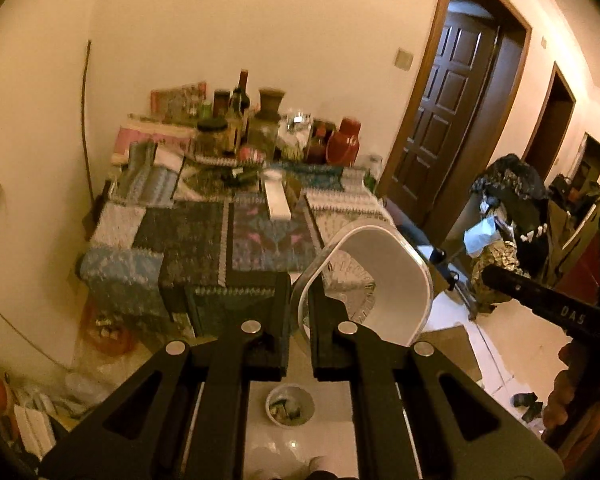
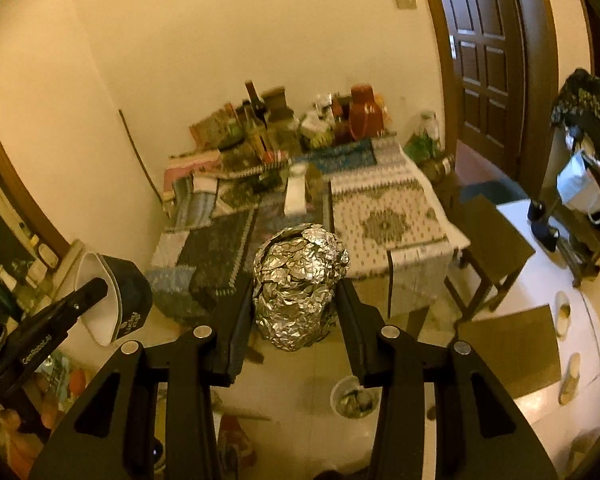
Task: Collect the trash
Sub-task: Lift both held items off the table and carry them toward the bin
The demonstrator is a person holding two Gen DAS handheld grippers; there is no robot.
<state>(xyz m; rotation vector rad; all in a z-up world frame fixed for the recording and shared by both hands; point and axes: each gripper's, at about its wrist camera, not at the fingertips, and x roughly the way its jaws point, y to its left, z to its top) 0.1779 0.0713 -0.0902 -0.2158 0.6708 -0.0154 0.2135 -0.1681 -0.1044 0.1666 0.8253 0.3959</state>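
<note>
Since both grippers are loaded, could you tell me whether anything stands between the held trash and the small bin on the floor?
Nothing visible does. The foil ball and paper cup hang above bare floor, with the open bin just below the fingers.

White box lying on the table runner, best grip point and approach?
Both grippers are full now. Once one is free: the white box is a long narrow block lying flat, its length running away from the cameras. Probably come down from above and pinch its two long sides at mid-length; the table around it looks bare enough for fingers.

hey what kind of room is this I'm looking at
Probably a lived-in home, likely a dining area: a cloth-covered table crowded with bottles and jars, a panelled wooden door, and a tiled floor.
</note>
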